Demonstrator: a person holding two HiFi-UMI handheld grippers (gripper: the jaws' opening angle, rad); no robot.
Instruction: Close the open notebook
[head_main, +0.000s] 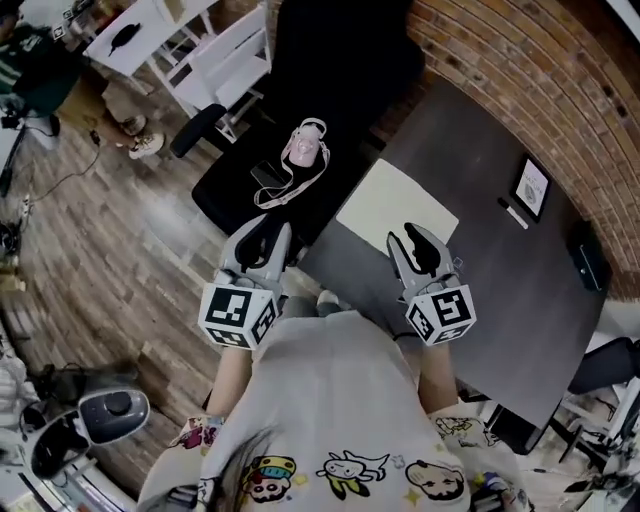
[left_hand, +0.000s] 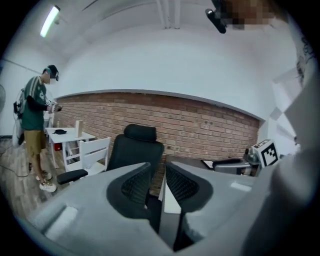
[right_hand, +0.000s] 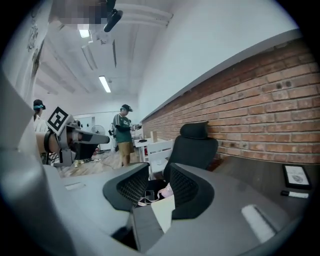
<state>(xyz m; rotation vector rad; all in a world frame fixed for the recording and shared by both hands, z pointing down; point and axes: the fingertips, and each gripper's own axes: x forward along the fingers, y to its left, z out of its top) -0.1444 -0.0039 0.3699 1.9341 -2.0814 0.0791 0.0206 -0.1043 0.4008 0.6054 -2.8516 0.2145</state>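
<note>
The right gripper (head_main: 418, 240) hides the notebook's (head_main: 390, 205) near corner; no fold shows. It lies flat, plain cream, at the tabletop's (head_main: 480, 300) edge. Fingers of the left gripper (head_main: 268, 235) and the right stand slightly spread, empty

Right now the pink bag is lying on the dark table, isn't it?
Not quite. The pink bag is lying on the seat of the black chair, not on the dark table. The head view shows it.
</note>
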